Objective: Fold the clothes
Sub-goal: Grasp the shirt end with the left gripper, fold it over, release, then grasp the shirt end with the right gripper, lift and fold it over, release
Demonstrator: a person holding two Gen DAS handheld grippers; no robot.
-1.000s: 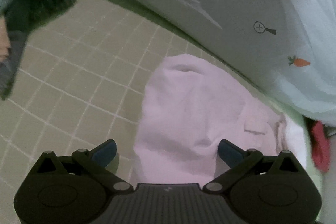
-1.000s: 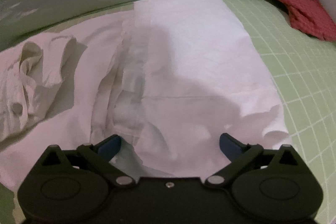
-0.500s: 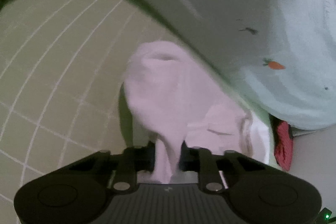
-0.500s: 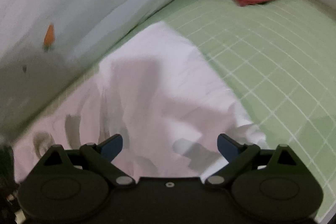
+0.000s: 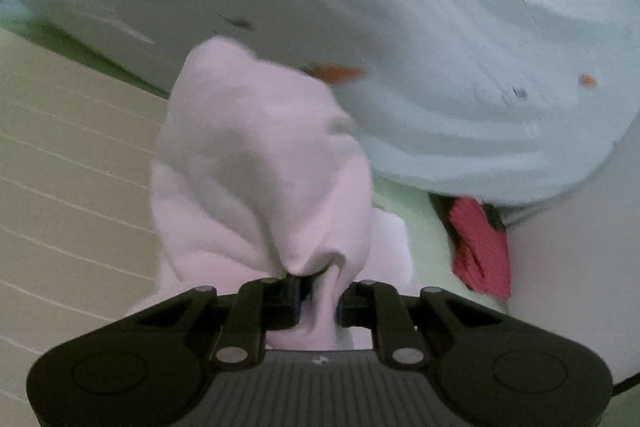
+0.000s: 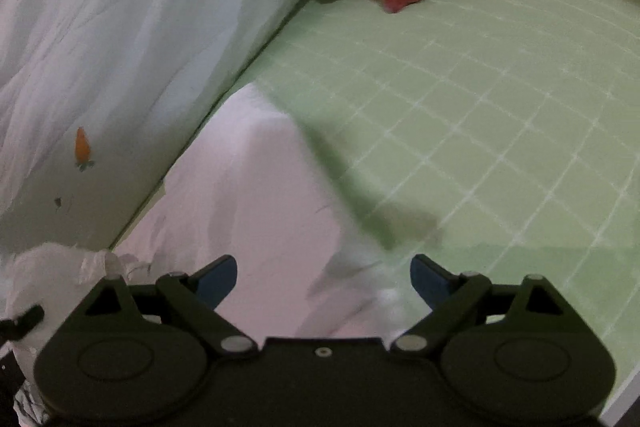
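A pale carrot-print quilt (image 6: 120, 47) lies bunched along the green grid sheet (image 6: 460, 127).

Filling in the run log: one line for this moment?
left tongs: shut on white shirt | right tongs: open above shirt | bed

The left hand-held gripper (image 5: 318, 303) pinches a fold of the white garment (image 5: 260, 167), which bunches up above the green bed (image 5: 60, 147). A red cloth (image 5: 480, 247) lies near the quilt (image 5: 440, 67).
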